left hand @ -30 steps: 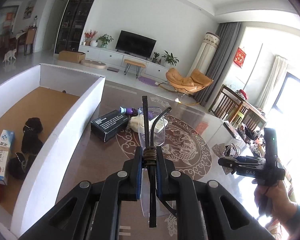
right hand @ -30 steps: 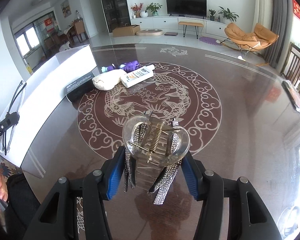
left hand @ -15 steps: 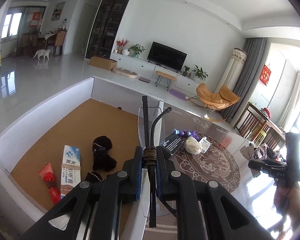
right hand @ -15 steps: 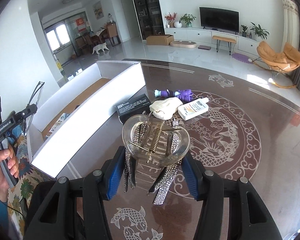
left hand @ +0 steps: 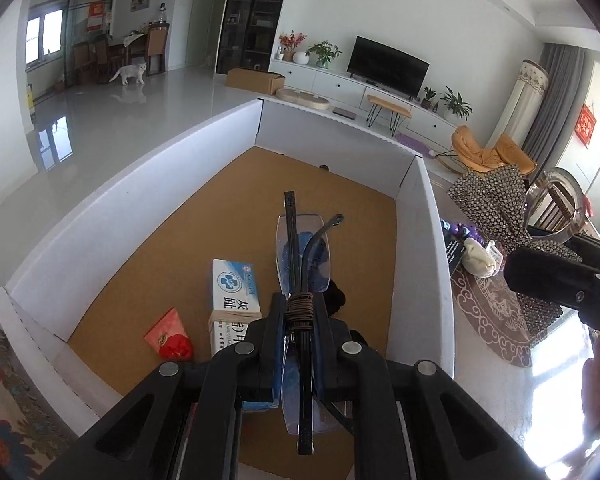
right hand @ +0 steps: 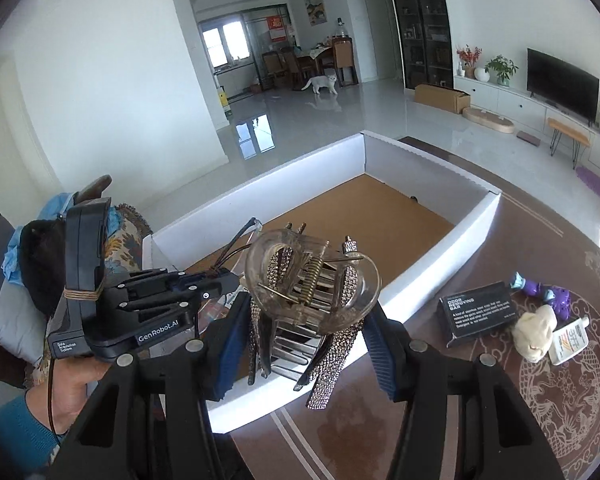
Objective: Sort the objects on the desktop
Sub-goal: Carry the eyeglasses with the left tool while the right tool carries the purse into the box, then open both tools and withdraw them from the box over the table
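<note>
Glasses, folded, sit pinched in the closed left gripper above the white box; beside it the right gripper clamps a rhinestone hair clip.

On my left wrist feed, a white cat stands at ten o'clock on the glossy floor by the dining chairs. A cardboard box lies at eleven, below the tall dark shelving, and a black television sits at one o'clock on a long white cabinet with potted plants on it. A wooden bench stands just in front of that cabinet, and at two o'clock an orange lounge chair sits near grey curtains, with a red hanging ornament beside them.
</note>
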Demonstrator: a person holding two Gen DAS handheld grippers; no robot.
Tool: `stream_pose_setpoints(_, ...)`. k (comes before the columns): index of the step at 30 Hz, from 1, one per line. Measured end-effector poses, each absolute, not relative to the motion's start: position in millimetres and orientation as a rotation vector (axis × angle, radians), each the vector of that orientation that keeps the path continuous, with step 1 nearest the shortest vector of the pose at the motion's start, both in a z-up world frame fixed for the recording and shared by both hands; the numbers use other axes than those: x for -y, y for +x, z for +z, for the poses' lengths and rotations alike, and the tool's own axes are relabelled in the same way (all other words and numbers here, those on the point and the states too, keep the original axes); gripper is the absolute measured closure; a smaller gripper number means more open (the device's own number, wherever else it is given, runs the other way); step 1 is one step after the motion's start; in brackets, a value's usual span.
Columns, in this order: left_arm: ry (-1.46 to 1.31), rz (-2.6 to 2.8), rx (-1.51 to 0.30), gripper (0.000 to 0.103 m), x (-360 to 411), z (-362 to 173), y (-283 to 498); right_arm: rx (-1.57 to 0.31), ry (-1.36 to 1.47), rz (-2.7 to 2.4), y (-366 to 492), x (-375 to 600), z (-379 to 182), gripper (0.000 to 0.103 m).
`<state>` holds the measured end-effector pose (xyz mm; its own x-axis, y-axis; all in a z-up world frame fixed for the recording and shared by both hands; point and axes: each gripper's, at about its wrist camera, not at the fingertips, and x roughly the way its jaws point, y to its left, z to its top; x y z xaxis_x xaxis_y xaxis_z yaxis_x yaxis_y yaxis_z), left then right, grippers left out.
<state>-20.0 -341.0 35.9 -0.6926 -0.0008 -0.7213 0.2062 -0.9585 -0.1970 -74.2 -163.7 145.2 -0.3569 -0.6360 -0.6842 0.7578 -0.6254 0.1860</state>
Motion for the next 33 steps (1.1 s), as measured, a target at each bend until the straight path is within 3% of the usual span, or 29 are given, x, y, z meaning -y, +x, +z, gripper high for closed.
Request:
stream_pose_setpoints(5,1.214,-2.625,-0.406,0.09,366,22,-17,-0.321,0.993,-1.98,-81,242,108,0.048)
stream_pose_setpoints(6,1.227,-2.59,-0.431,0.084,372,20,-16,-0.347,1.017,-1.965,-83,253,98,0.047)
stream_pose_setpoints(7,1.237,-2.569,-0.463,0.067,376,18,-14,-0.37,1.043,-1.948,-83,263,89,0.044)
stream_pose_setpoints(8,1.23,-2.552,-0.482,0.064,380,16,-11,-0.39,1.066,-1.933,-83,271,81,0.038)
stream_pose_setpoints(9,1.206,-2.571,-0.475,0.06,380,17,-8,-0.409,1.081,-1.927,-83,276,75,0.022)
stream_pose_setpoints(10,1.198,-2.552,-0.457,0.044,381,16,-6,-0.416,1.085,-1.94,-83,278,73,0.015)
stream_pose_setpoints(12,1.16,-2.527,-0.438,0.018,381,16,-2,-0.403,1.077,-1.959,-83,275,73,0.011)
stream_pose_setpoints(13,1.133,-2.536,-0.436,0.01,379,18,1,-0.402,1.071,-1.975,-83,270,75,0.01)
stream_pose_setpoints(19,1.025,-2.594,-0.464,0.01,354,34,13,-0.356,0.937,-2.101,-72,199,96,0.001)
stream_pose_setpoints(23,0.949,-2.704,-0.426,0.01,313,48,27,-0.347,0.852,-2.231,-62,117,97,0.0)
stream_pose_setpoints(29,0.928,-2.963,-0.363,0.009,226,72,33,-0.36,1.072,-2.446,-64,-31,25,0.0)
stream_pose_setpoints(33,1.079,-3.111,-0.314,0.007,155,69,17,-0.284,1.263,-2.574,-65,-120,-12,0.0)
